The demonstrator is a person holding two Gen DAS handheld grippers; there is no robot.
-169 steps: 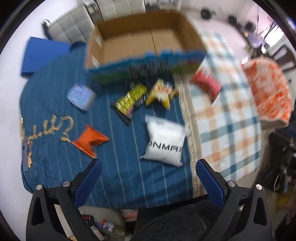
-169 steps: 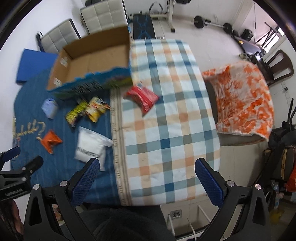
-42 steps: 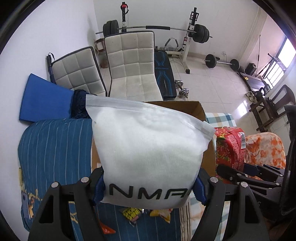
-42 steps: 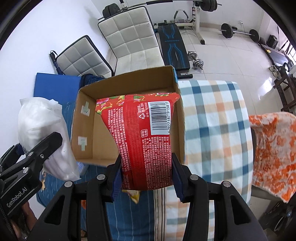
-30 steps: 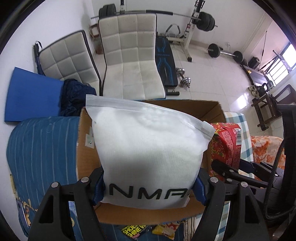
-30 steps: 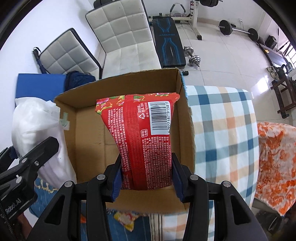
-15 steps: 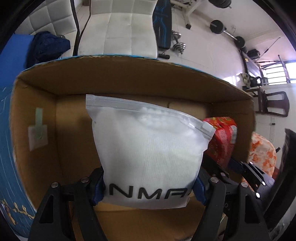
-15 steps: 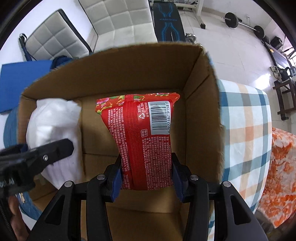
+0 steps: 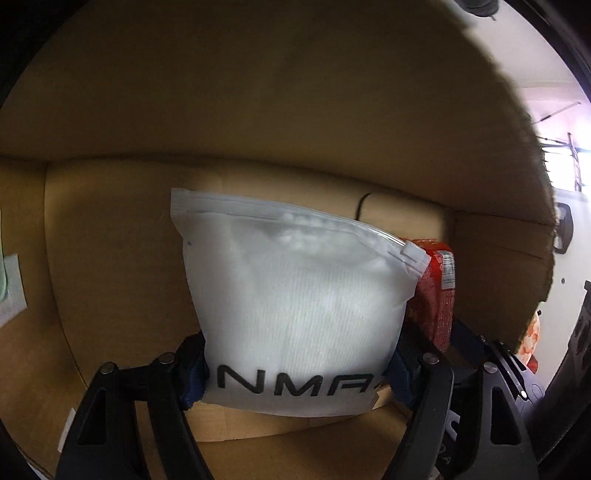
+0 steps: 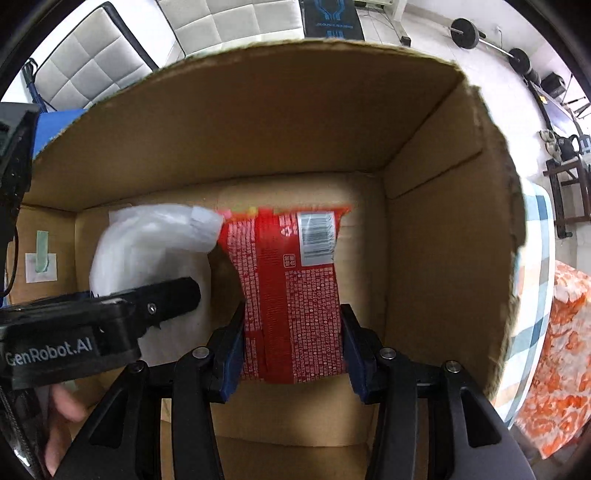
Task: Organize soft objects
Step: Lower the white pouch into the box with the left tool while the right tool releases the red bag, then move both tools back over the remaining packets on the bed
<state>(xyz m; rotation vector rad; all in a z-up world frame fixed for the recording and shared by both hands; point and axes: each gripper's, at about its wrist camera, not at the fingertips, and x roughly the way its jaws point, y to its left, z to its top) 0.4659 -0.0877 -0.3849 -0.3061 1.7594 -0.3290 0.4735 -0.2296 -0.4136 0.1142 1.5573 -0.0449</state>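
Your left gripper (image 9: 295,373) is squeezing a white bag (image 9: 295,295). The bag sits in the middle of the left wrist picture. It has a zip strip along its top and black letters near the bottom. The blue pads (image 9: 194,376) press on both sides of the bag, low down by the letters.

Your right gripper (image 10: 293,350) is squeezing a red packet (image 10: 291,295). The packet is in the middle of the right wrist picture. It has white writing all over and a bar code near its top. The blue pads (image 10: 232,354) hold it on both sides near its bottom end.

Both things are down inside a big brown box (image 10: 258,122). The box walls fill most of each picture. In the right wrist picture the white bag (image 10: 147,251) is on the left, and its top corner touches the top of the red packet. The left gripper (image 10: 110,314) shows as a black arm at the lower left, in front of the bag. In the left wrist picture the red packet (image 9: 436,288) peeks out just behind the right edge of the white bag.

A piece of tape (image 10: 41,254) is stuck on the box wall at the left of the right wrist picture.

Past the box rim, at the top of that picture, you can see grey padded chairs (image 10: 236,18). A checked cloth (image 10: 535,295) and an orange patterned cloth (image 10: 561,350) are at the right edge.
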